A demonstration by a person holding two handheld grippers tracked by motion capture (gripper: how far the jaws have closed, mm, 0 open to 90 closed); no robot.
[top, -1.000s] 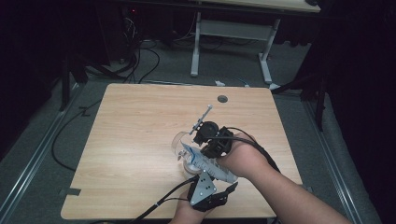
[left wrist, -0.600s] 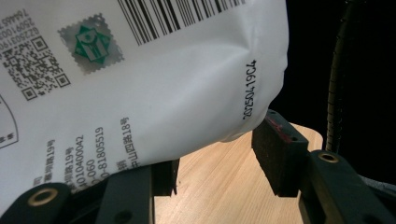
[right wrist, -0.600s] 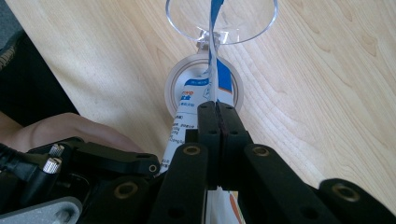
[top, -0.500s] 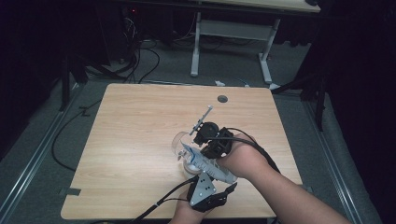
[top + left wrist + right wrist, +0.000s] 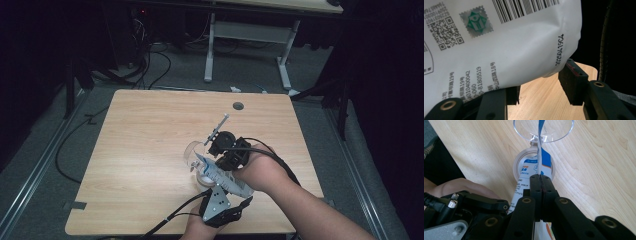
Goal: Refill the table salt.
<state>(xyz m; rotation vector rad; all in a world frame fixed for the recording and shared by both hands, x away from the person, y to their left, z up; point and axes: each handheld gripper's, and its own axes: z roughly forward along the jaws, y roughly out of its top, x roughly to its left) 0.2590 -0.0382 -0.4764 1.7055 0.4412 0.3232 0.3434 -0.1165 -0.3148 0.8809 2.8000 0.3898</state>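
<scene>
We see the right gripper (image 5: 540,178) clamped tight on the top edge of a white and blue pouch (image 5: 543,157), held over a clear cup (image 5: 544,128) and a tape roll (image 5: 520,161) on the table (image 5: 150,150). The left gripper (image 5: 540,82) pinches the pouch's bottom (barcode side).

White sachet (image 5: 506,45), black barcode stripes along its top, a green star-shaped seal on silver and black print down its side; in the right gripper view its edge runs blue. Clear glass (image 5: 544,130), pale cream tape roll (image 5: 520,160), light wood-grain desk (image 5: 145,145), black jaws.
</scene>
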